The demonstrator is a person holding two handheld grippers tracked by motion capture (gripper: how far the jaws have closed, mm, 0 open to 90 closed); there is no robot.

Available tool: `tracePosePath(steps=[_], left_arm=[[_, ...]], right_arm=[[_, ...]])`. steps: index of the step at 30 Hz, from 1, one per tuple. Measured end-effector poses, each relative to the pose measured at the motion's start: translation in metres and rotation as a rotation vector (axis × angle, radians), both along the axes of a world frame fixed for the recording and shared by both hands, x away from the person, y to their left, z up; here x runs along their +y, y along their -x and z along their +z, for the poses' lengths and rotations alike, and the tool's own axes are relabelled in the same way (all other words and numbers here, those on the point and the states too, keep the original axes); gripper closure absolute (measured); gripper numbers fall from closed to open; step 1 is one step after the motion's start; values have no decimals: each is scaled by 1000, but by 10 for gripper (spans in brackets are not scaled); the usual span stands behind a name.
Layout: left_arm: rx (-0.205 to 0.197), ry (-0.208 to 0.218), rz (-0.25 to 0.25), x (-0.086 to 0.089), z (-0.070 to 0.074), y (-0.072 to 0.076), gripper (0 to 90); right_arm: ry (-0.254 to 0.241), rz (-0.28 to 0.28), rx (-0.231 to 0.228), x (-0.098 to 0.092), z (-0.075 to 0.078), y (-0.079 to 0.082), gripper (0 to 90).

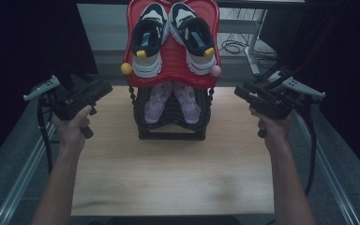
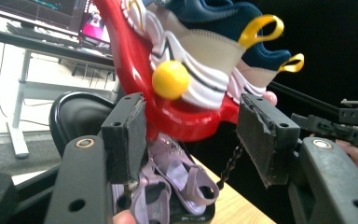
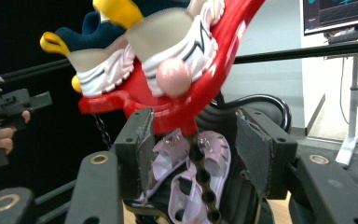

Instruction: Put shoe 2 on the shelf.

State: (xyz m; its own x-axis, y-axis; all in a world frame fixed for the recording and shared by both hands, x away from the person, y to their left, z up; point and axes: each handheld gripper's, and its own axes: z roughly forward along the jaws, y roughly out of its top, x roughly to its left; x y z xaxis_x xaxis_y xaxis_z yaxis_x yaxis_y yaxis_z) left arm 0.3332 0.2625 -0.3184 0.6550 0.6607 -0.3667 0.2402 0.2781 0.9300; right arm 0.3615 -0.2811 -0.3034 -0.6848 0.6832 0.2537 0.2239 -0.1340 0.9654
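Note:
A two-tier shoe rack stands at the back middle of the wooden table (image 1: 168,173). Its red upper shelf (image 1: 171,61) carries a pair of white and navy sneakers (image 1: 147,40) with yellow heel loops. The black lower shelf (image 1: 171,126) holds a pair of lilac sandals (image 1: 154,103). My left gripper (image 1: 104,89) hovers left of the rack, open and empty; its own view looks at the red shelf (image 2: 186,121) and sandals (image 2: 177,177). My right gripper (image 1: 238,91) hovers right of the rack, open and empty, facing the red shelf (image 3: 177,112) and sandals (image 3: 209,158).
A yellow ball (image 1: 126,68) and a pink ball (image 1: 215,71) cap the red shelf's front corners. Black chains (image 3: 200,182) link the two shelves. A desk frame with cables (image 1: 248,44) stands behind the table. Bare tabletop lies in front of the rack.

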Motion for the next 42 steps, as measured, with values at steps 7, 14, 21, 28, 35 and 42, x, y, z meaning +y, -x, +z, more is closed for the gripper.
tracePosePath(steps=[7,14,21,28,35,42], left_arm=[[15,3,-2,5,-21,12,428],[27,-7,-1,6,-37,22,428],[32,-33,-7,4,-49,30,428],[40,-60,-12,-2,-60,37,428],[58,-88,-13,-4,-74,42,427],[103,-104,-20,-6,-97,46,426]], right_arm=[[17,-21,-7,0,-17,12,475],[46,-30,-19,4,-27,25,486],[-5,-46,11,-4,-51,33,494],[-6,-43,40,-7,-69,38,493],[13,-31,61,0,-87,43,489],[32,-27,106,6,-111,43,489]])
